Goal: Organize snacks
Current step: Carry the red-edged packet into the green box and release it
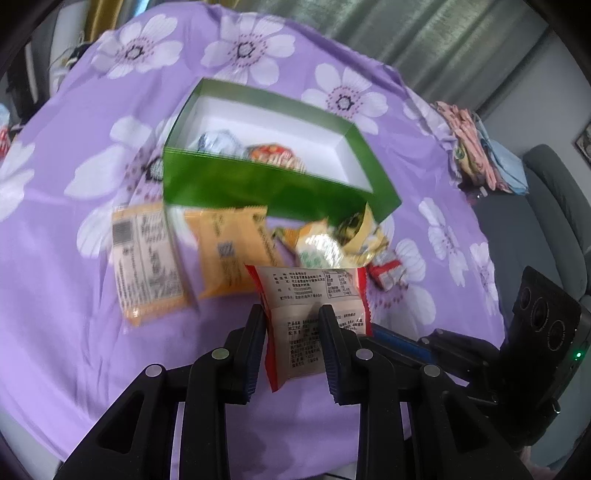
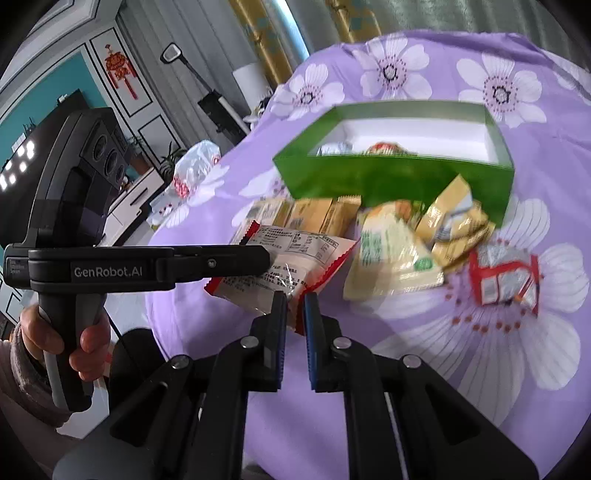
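Both the left gripper and the right gripper were clamped on one red-edged snack packet, short of the green box ahead; opposed pulls could tear it.

Wall: teal with grey panels
Curtains: grey-green
Cabinet: white, low
Chair: grey
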Motion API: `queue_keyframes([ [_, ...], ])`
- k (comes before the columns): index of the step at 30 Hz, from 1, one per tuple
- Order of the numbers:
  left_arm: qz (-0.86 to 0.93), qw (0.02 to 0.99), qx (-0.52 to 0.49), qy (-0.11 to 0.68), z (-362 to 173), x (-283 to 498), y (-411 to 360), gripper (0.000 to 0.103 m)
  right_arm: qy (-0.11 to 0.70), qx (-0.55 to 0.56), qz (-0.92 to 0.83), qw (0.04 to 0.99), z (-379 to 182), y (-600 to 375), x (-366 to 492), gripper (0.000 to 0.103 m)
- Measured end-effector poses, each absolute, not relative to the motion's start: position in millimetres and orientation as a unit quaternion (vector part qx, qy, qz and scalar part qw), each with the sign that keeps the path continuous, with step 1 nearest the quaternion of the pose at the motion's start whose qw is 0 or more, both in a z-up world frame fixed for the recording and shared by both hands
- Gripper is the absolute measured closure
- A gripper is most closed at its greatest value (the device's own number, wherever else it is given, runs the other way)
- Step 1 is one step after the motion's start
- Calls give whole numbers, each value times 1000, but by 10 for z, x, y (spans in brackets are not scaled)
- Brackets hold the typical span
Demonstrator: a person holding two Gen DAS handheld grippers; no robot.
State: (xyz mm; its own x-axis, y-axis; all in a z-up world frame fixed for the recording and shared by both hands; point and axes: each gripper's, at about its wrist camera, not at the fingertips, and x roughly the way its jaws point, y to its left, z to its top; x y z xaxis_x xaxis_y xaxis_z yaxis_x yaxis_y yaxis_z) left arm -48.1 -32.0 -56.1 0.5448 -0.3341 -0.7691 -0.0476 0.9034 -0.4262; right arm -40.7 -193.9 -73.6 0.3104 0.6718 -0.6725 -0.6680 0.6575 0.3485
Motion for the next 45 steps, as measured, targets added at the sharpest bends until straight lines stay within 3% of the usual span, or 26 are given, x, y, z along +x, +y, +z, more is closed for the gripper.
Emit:
queue_keyframes([
  [22, -99, 891, -183, 403, 11, 398, -217, 74, 325, -14, 392, 861, -131, -1842, 450, 93],
  [45, -89, 873, -192, 439, -365, 1057, -116, 74, 358, -33, 368, 857, -408, -1663, 1087, 93],
])
